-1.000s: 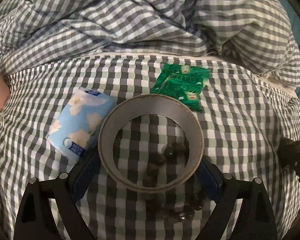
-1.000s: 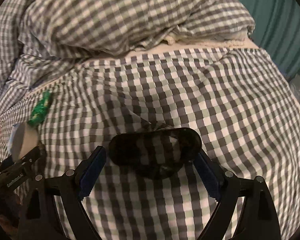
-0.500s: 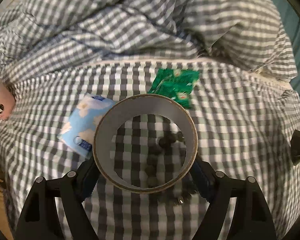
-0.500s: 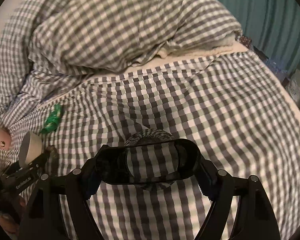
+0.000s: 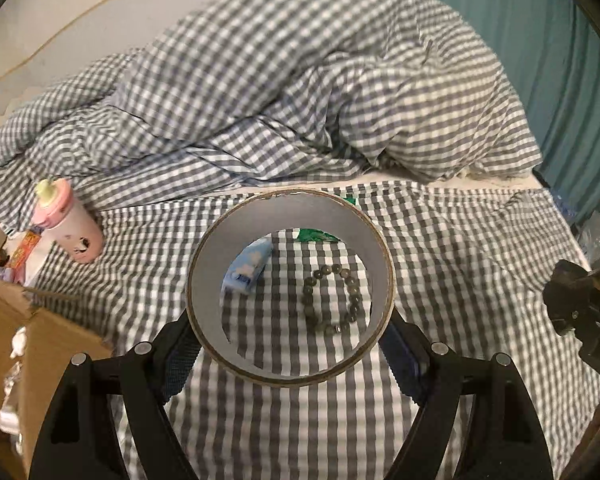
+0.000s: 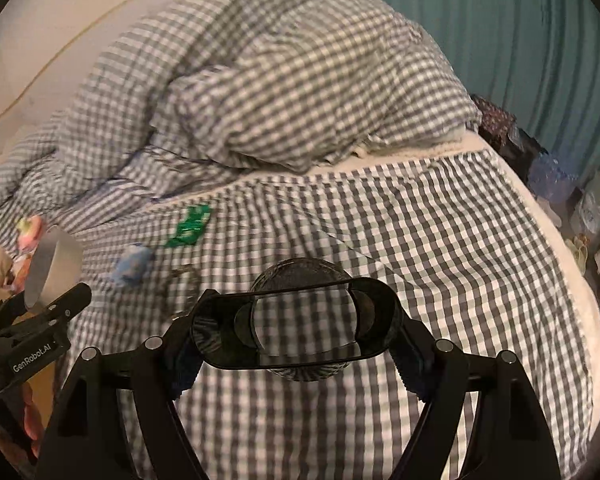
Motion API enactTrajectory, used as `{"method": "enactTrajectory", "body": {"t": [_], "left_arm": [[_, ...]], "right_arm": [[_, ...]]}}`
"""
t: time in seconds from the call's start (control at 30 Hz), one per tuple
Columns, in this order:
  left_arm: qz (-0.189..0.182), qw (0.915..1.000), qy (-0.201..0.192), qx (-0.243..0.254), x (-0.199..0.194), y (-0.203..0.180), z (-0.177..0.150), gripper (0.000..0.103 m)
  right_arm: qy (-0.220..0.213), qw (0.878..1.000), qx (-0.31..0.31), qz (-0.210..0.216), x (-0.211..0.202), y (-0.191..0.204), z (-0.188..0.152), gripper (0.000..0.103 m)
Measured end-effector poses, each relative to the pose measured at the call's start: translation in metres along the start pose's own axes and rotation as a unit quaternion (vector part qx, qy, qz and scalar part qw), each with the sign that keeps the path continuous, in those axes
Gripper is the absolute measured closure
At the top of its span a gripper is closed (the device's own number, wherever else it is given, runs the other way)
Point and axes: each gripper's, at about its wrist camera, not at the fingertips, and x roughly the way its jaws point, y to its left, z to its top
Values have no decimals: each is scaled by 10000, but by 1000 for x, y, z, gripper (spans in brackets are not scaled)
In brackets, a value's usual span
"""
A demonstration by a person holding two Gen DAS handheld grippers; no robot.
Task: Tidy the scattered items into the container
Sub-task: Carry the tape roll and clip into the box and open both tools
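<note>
My left gripper (image 5: pixel 290 344) is shut on a roll of tape (image 5: pixel 208 280) and holds it above the checked bed. Through the roll I see a blue tissue pack (image 5: pixel 246 268), a bead bracelet (image 5: pixel 332 300) and a green packet (image 5: pixel 314 235) on the sheet. A cardboard box (image 5: pixel 24 328) with items in it stands at the lower left. My right gripper (image 6: pixel 294 346) is shut on a dark clear oval case (image 6: pixel 294 324), lifted off the bed. In the right wrist view the tape roll (image 6: pixel 50 268), tissue pack (image 6: pixel 134 266) and green packet (image 6: pixel 190 226) lie to the left.
A pink bottle (image 5: pixel 70 224) lies on the bed at the left by the box. A bunched checked duvet (image 5: pixel 300 92) fills the back. A teal curtain (image 6: pixel 520 48) and floor clutter (image 6: pixel 580 208) lie past the bed's right edge.
Both grippers have lifted and pulled back from the bed with their loads. The tape roll rose off the bracelet, and the box and pink bottle came into the left view.
</note>
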Motion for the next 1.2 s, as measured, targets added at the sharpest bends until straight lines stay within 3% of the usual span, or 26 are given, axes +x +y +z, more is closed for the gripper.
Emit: {"method": "enactTrajectory", "body": {"t": [0.33,0.73,0.97,1.2], "left_arm": [[-7,9996,-253,-82,-70,16,-27,20],[-6,9991,-356,-217,-120,45,-80,20],[153,9978,-412,-501,-139,96,-100,20],[529,9930,-286,-1017,-144,178,-116,20]], "right_arm": [[-360,9990,-264,10,-77,26,-22,25],[-360,9977,-570,96,-116,64,-70,25],[-366,9930,-1044,413,-125,130,-82,25],[-268,9837,-1627,719,-121,214,-91,25]]}}
